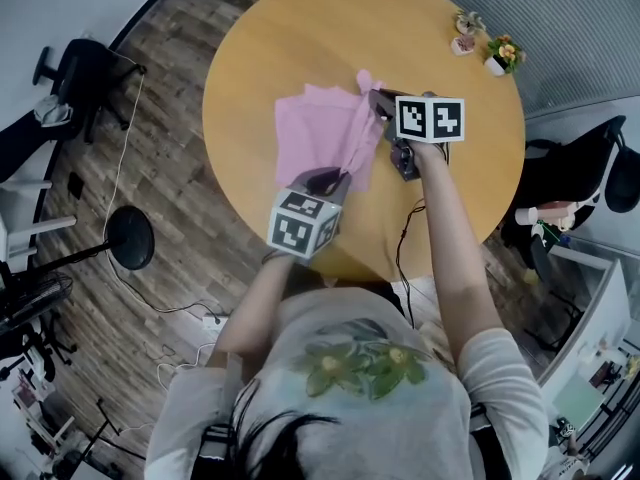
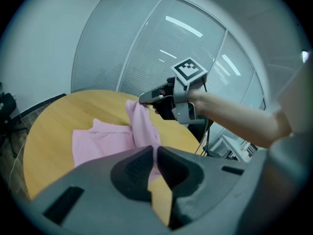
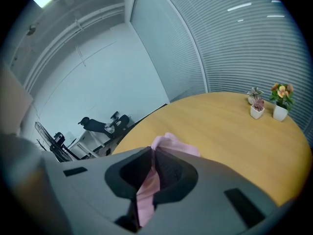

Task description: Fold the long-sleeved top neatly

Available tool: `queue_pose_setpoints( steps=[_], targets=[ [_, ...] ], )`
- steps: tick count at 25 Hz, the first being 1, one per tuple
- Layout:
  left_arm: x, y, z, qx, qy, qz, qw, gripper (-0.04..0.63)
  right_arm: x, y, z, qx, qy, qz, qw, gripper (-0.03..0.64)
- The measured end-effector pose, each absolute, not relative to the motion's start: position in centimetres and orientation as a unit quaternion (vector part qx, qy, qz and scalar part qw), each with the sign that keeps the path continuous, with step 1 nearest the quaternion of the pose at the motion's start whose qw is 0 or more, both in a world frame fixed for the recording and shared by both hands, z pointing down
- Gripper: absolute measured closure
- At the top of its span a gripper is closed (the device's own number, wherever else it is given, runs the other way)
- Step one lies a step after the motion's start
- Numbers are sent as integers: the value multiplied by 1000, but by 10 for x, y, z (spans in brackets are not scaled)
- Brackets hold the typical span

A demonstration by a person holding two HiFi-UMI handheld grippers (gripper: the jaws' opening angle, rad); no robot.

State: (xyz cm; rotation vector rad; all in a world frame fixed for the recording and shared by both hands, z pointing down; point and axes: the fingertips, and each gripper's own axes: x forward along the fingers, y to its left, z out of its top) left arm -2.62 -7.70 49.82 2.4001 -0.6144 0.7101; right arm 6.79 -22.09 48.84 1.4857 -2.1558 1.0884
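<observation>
Long-sleeved top (image 1: 318,138): pink, rumpled and partly doubled near the middle of the round surface (image 1: 300,28), with one edge lifted off it between your two tools.
Head view, left tool (image 1: 336,180): closed on the near end of the lifted edge, close to your body.
Head view, right tool (image 1: 376,98): closed on the far end of that edge, so the cloth hangs between the two.
Left tool view: your left tool (image 2: 154,152) has its jaws together with pink cloth pinched in them. The top (image 2: 110,138) slopes up from there to the right tool (image 2: 145,99), and the rest lies on the surface (image 2: 54,131).
Right tool view: your right tool (image 3: 150,153) is clamped on a strip of the top (image 3: 145,192). Two small potted plants (image 3: 279,102) stand well apart, across the surface.
Step in hand: I judge you're carrying a held edge across for a fold.
Next move: hold the edge taut and level, lay it over the resting part so the edges line up, then release.
</observation>
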Motion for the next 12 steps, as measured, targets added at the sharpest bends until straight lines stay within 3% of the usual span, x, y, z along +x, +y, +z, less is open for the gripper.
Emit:
queue_pose_setpoints(
  steps=[12],
  targets=[
    [-96,-100,504,883,-254,254,301,565,-16,-253,491,500,-768,374,143,578]
  ],
)
